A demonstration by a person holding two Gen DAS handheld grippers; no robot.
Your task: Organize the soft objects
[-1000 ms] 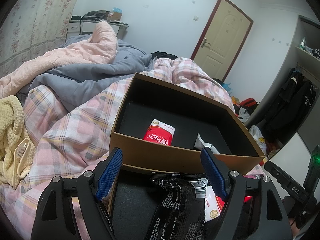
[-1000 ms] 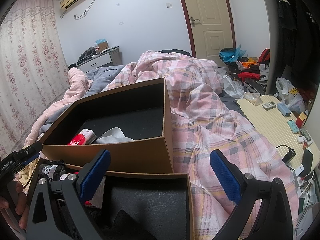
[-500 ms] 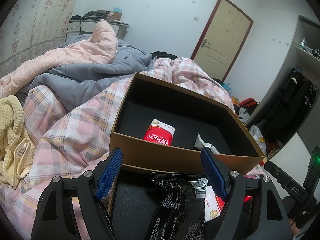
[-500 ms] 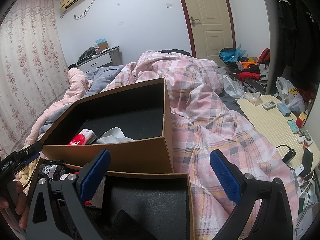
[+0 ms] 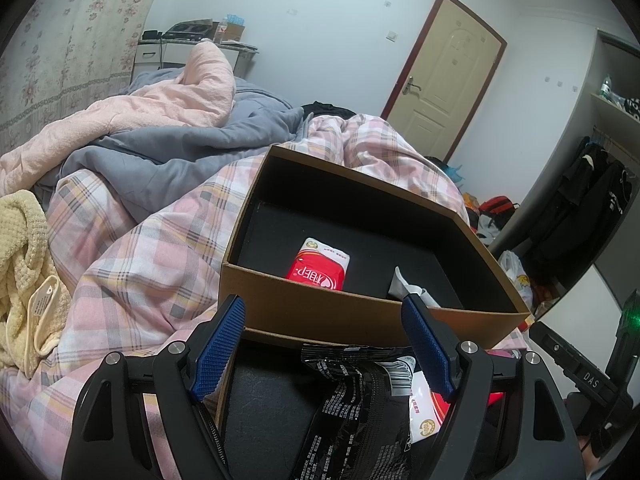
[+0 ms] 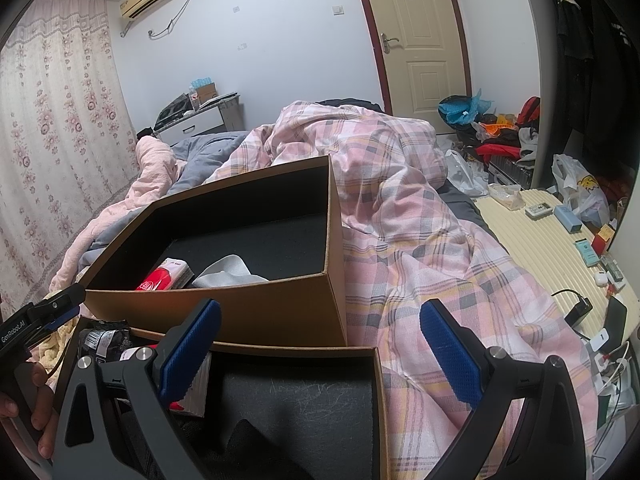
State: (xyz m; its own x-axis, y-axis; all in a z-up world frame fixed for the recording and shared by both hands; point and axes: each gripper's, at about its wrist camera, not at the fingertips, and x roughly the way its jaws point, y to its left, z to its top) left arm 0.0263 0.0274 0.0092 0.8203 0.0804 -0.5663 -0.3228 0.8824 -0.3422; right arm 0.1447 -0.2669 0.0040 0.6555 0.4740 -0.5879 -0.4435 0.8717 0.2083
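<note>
Cardboard box point(image 5: 360, 312) at frame centre holds a red tissue pack point(image 5: 320, 270) and a grey cloth point(image 6: 230, 272). My left gripper point(image 5: 324, 344) and right gripper point(image 6: 320, 350) both gape wide, empty. Only my left view shows the yellow knit towel point(image 5: 24, 264); only my right shows the cream mat point(image 6: 532, 248).

**Bed Under Quilts And Two Boxes**

The bed point(image 5: 132, 264) carried a pink plaid quilt point(image 6: 420, 240), with the far cardboard box point(image 5: 360, 312) at centre, the near box point(image 6: 296, 350) at 6 o'clock, a yellow knit blanket point(image 5: 24, 256) at 9 o'clock, and grey bedding point(image 5: 180, 152) at 11 o'clock.
</note>
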